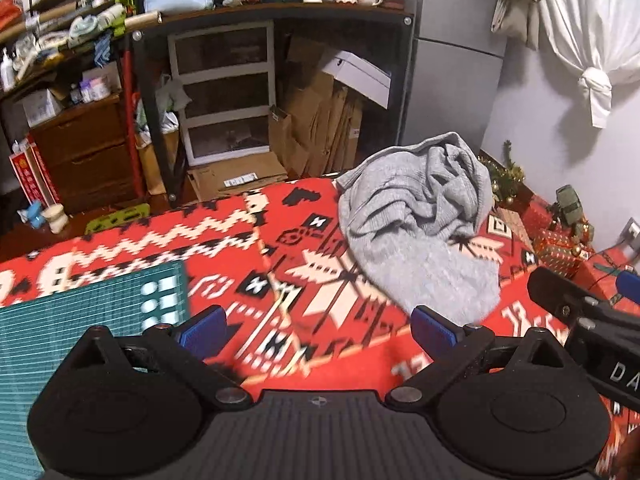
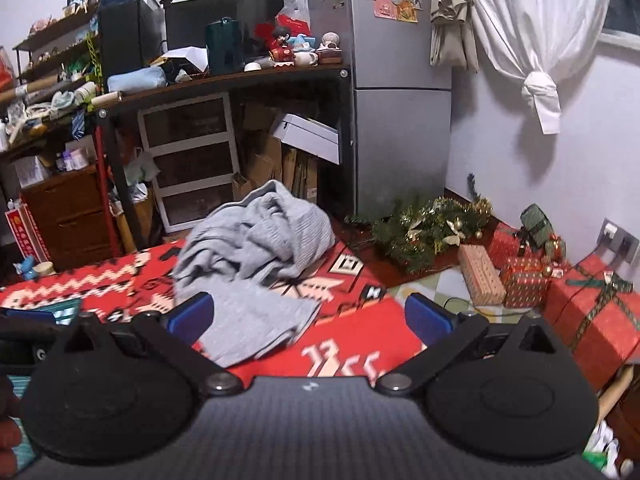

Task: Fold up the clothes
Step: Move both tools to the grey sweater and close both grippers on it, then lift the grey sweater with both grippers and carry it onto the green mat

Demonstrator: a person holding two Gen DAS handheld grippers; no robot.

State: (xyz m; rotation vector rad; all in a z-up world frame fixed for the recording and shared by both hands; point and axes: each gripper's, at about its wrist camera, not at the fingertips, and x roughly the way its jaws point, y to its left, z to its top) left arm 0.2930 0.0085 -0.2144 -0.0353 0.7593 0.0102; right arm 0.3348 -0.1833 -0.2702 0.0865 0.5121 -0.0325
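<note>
A crumpled grey knit garment lies in a heap on the red patterned blanket; the right wrist view shows the same garment with a flat flap reaching toward the camera. My left gripper is open, hovering short of the garment's near edge with nothing between its blue pads. My right gripper is also open, its left pad over the garment's near flap, not closed on it. The right gripper's body shows at the right edge of the left wrist view.
A green cutting mat lies on the blanket at the left. Beyond the blanket stand a cluttered desk, drawer unit, cardboard and a fridge. Wrapped gift boxes and a small decorated tree crowd the right side.
</note>
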